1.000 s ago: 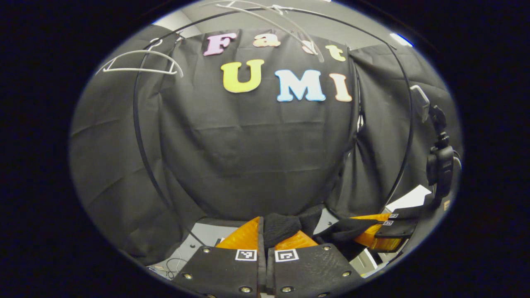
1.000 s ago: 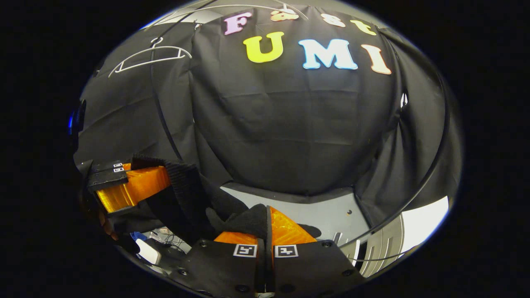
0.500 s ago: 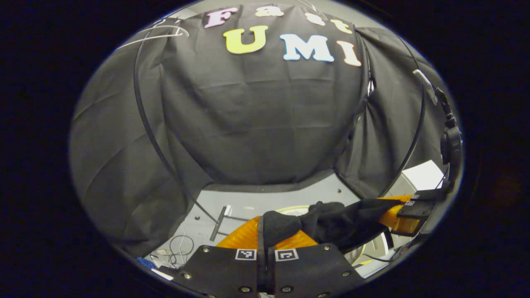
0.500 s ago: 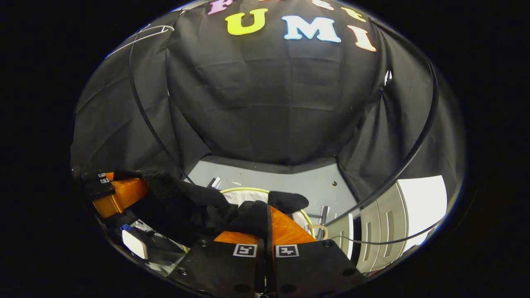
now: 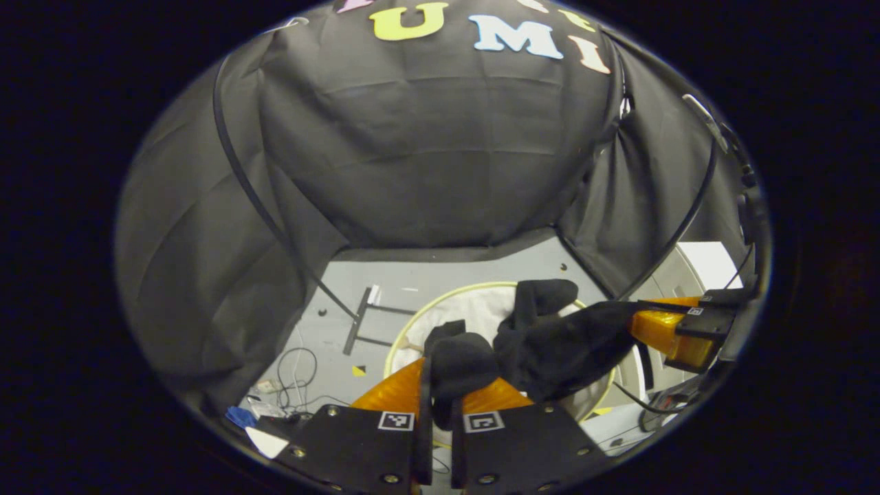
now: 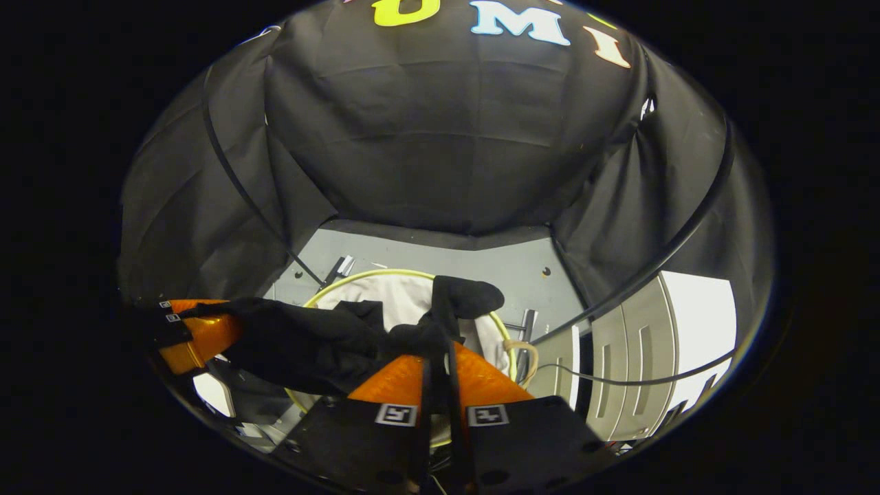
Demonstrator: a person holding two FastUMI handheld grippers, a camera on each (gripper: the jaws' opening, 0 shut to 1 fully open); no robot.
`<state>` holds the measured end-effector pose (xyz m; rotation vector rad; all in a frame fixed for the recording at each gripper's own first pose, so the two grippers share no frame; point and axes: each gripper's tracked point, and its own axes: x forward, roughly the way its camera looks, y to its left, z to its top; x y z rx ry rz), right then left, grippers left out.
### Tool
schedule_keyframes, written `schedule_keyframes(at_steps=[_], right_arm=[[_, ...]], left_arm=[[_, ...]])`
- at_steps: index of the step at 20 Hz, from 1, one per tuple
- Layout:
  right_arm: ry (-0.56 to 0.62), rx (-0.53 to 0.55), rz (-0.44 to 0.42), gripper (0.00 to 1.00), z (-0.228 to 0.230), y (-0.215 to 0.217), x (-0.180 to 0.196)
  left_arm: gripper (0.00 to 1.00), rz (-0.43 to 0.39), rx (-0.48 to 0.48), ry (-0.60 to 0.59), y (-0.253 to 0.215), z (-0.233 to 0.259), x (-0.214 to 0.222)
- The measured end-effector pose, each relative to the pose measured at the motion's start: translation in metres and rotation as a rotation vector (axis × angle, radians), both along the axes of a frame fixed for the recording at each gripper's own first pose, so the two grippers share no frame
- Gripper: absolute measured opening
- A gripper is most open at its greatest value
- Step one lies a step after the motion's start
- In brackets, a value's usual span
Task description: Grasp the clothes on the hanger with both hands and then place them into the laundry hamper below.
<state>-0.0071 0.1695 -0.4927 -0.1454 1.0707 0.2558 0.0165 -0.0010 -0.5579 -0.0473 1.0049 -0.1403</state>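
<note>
While the black garment [image 5: 550,344] is held stretched above the laundry hamper [image 5: 440,306], it is judged soft, light and limp, so bunched ends are best pinched. Over the hamper's open mouth it sags between both tools. One end is clamped in the left tongs [image 5: 440,375], narrowed on cloth; the other end is clamped in the right tongs [image 6: 436,347] likewise.
</note>
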Motion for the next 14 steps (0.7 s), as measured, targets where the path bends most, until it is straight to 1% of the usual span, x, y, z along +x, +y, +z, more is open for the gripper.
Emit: schedule_keyframes(at_steps=[1, 4, 6, 7, 11, 14], right_arm=[[-0.008, 0.004, 0.002, 0.37, -0.001, 0.001, 0.0], [-0.026, 0.016, 0.011, 0.53, 0.007, 0.004, 0.004], [-0.038, 0.016, 0.014, 0.83, 0.014, 0.002, 0.0], [-0.044, 0.021, 0.011, 0.99, 0.014, 0.002, -0.001], [-0.092, 0.049, -0.006, 1.0, 0.04, -0.001, -0.004], [-0.169, 0.068, -0.023, 0.99, 0.078, -0.006, 0.001]], left_arm=[[0.27, 0.0, -0.002, -0.01, 0.002, 0.0, 0.003], [0.69, 0.0, 0.024, -0.053, 0.013, 0.013, 0.011], [0.98, -0.001, 0.038, -0.08, 0.017, 0.019, 0.014], [0.98, 0.0, 0.037, -0.091, 0.017, 0.025, 0.015], [0.98, -0.002, 0.036, -0.147, 0.023, 0.056, 0.016], [0.98, -0.017, 0.046, -0.21, 0.032, 0.091, 0.015]])
